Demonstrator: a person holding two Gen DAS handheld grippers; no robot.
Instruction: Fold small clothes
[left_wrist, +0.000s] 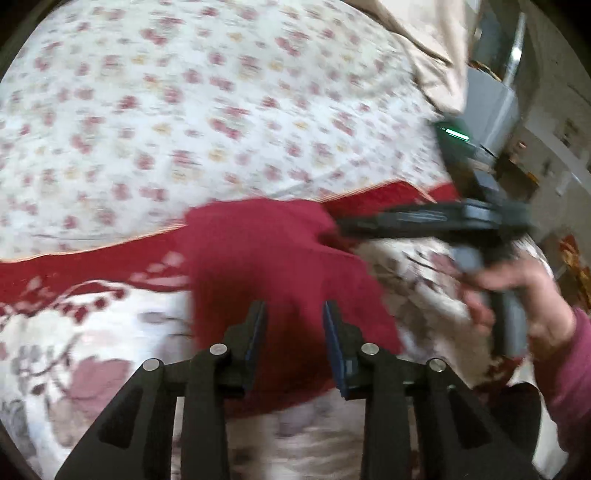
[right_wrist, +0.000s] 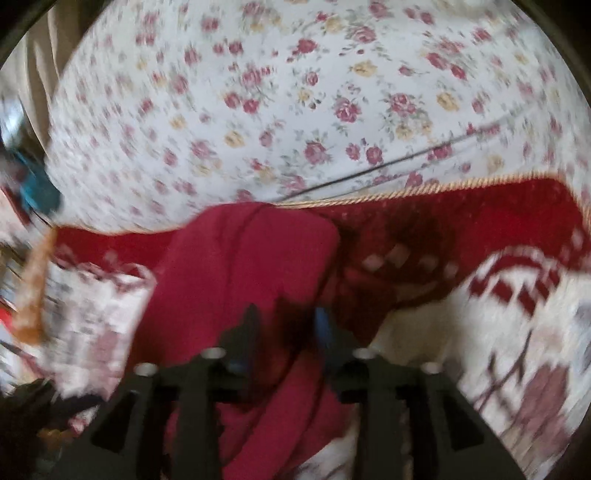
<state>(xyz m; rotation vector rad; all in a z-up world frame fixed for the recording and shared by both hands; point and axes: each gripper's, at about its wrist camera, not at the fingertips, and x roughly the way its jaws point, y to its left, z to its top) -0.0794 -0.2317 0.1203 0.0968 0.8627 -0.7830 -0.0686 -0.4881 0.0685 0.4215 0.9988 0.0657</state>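
I see the dark red garment (left_wrist: 280, 280) lying on the bed (left_wrist: 184, 110), across its red-bordered blanket (left_wrist: 92, 258). My left gripper (left_wrist: 294, 314) hovers parted and empty above it. My right gripper (right_wrist: 284, 317) meets the cloth; blur hides its grasp. Risk: a single-layer pinch drags the cloth and bunches it.

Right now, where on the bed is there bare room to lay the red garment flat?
Free: the small-rose sheet beyond the blanket's gold-corded edge. Crowded: the red garment, with the left gripper over it and the right gripper at its far corner.
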